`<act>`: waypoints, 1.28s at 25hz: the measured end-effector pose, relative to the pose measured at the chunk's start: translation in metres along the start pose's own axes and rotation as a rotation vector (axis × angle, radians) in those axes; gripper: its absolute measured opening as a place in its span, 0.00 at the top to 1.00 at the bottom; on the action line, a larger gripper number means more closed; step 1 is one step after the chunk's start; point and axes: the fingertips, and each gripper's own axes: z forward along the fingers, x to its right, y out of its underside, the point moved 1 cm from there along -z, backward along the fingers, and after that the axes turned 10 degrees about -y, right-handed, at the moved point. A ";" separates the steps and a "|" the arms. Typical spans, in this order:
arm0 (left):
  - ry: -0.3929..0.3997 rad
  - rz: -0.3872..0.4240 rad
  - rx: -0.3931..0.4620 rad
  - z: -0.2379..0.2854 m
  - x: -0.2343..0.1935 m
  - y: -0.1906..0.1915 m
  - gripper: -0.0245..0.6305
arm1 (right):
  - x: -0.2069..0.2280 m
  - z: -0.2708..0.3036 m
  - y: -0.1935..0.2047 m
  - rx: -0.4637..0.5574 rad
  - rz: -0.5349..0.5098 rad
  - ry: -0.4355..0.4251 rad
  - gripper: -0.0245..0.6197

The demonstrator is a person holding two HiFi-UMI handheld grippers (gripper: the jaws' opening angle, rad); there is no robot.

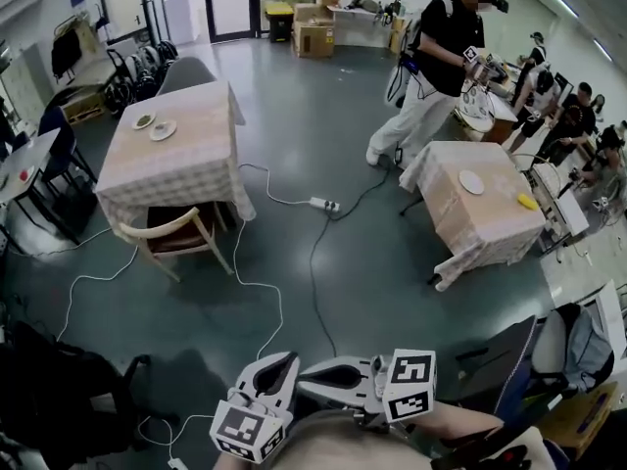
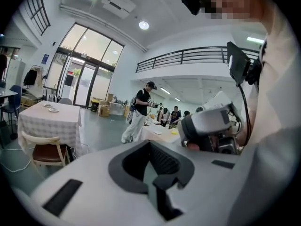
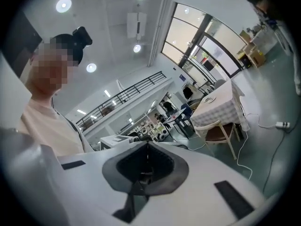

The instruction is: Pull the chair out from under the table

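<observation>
Nearest the head camera, low in its view, the left gripper [image 2: 149, 142] and right gripper [image 3: 147, 143] are held close against the person's body. Each gripper's own view shows its jaws pressed together with nothing between them.

Task item: the wooden chair [image 1: 172, 235] with a brown seat stands at far left, at the near edge of the checked-cloth table [image 1: 186, 164] – its seat partly under the cloth's overhang, its backrest toward the camera. It is well apart from both grippers.

Two plates [image 1: 154, 125] lie on the far part of that table. A white cable runs across the grey floor to a power strip [image 1: 324, 205]. At far right stands a second clothed table [image 1: 470, 218].
</observation>
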 end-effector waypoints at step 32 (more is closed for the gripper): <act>-0.185 0.038 -0.026 0.108 0.014 -0.056 0.96 | 0.080 -0.086 -0.070 0.106 -0.005 -0.061 0.95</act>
